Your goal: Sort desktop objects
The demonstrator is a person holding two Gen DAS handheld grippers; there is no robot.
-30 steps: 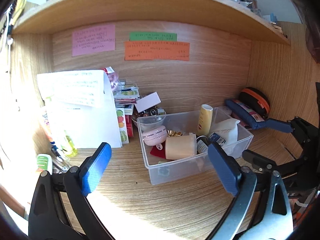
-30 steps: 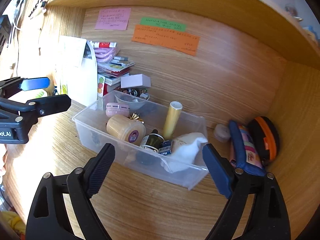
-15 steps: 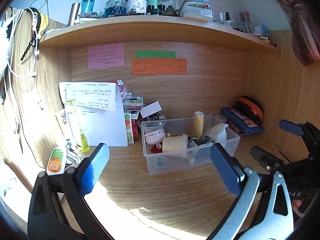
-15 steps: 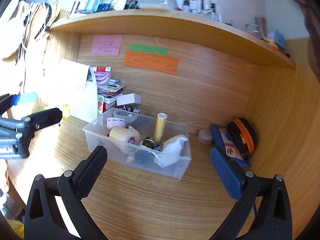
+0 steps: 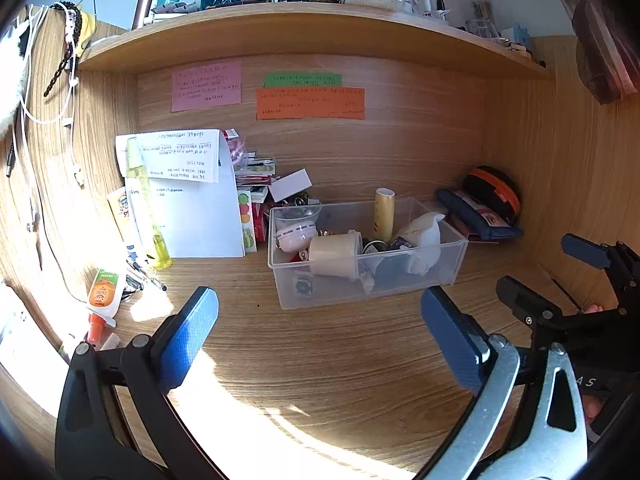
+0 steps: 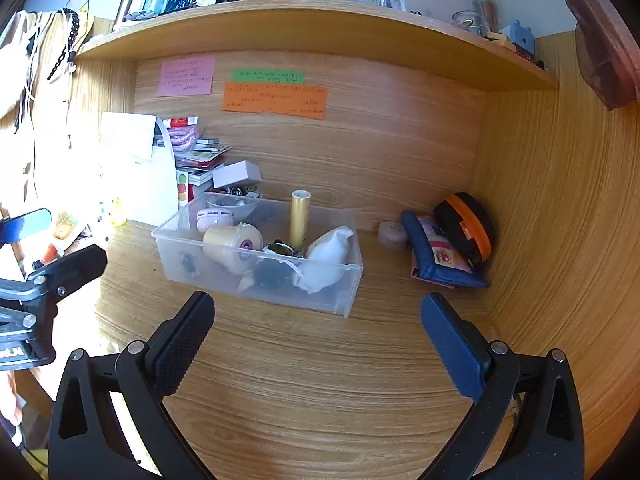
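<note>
A clear plastic bin (image 5: 448, 268) (image 6: 340, 286) stands on the wooden desk near the back wall. It holds a cream jar (image 5: 334, 254) (image 6: 230, 246), a pink round case (image 5: 296, 234), a gold tube (image 5: 384, 214) (image 6: 300, 216), a white bottle (image 5: 422, 238) (image 6: 328, 254) and small dark items. My left gripper (image 5: 320, 340) is open and empty, well in front of the bin. My right gripper (image 6: 316, 344) is open and empty, in front of the bin. Each gripper shows at the edge of the other's view.
A blue pouch (image 6: 436, 258) and a black-and-orange case (image 6: 464, 226) lie at the back right, with a small round case (image 6: 392, 234) beside them. White papers (image 5: 192, 200), stacked booklets, a yellow spray bottle (image 5: 146, 208) and an orange tube (image 5: 104, 294) crowd the left. A laden shelf (image 5: 304, 32) overhangs.
Both grippers have pulled back from the bin, so it looks smaller and the shelf top has come into view. Both stay open and empty.
</note>
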